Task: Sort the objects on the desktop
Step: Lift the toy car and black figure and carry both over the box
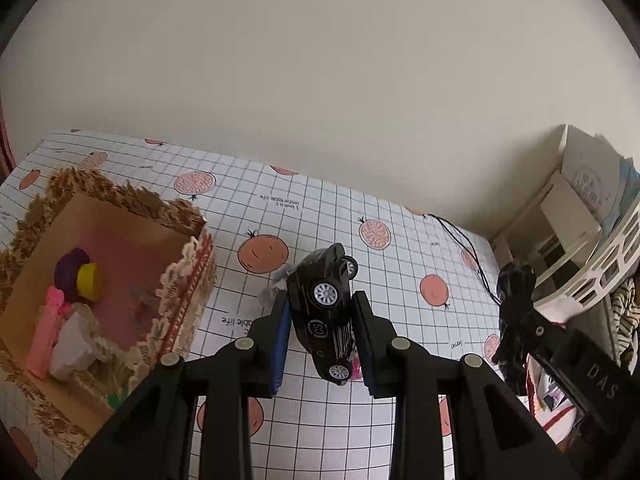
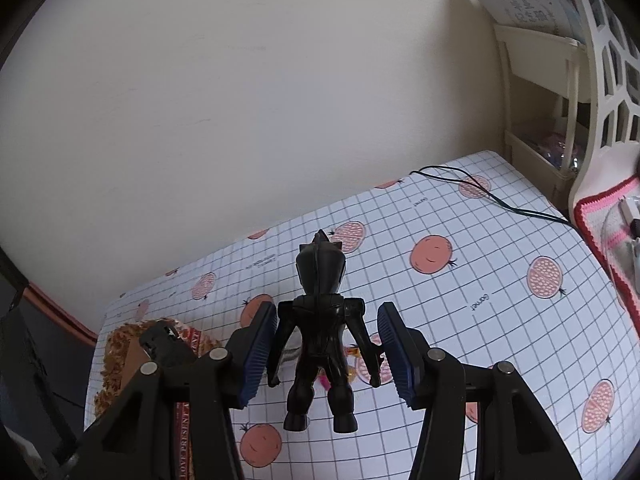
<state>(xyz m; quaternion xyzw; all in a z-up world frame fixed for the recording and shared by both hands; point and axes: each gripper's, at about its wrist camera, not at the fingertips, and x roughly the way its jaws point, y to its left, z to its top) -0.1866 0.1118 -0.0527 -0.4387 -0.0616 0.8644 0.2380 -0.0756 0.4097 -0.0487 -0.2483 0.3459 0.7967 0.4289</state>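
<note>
**Both grippers lifted, a toy in each**

Up above the grid-patterned tablecloth printed with orange fruit (image 1: 320,208), the left gripper (image 1: 323,334) is clamped on a small black die-cast toy car with silver wheels (image 1: 325,312). The car hangs nose-down and turned on its side between the blue ribbed pads (image 1: 280,344), which press on its roof and underside. To the left of the car, resting on the cloth, sits an open cardboard box trimmed with cream lace and a red ribbon (image 1: 188,280). Inside the box lie a purple disc (image 1: 68,270), a yellow cap (image 1: 90,280), a pink block (image 1: 46,330) and a white lumpy piece (image 1: 74,344).

To the right of the car, the right gripper (image 2: 326,350) carries a glossy black plastic toy figure with a pointed crest on its head (image 2: 320,320), seen from behind, upright, clear of the cloth. Its arms spread out to both blue pads, the fists touching them, so the jaws stand half wide and grip the figure by its arms. A thin black cable (image 2: 480,192) trails across the far corner of the cloth, well beyond the figure, toward a white slotted plastic basket (image 2: 608,60) at the table's right edge
</note>
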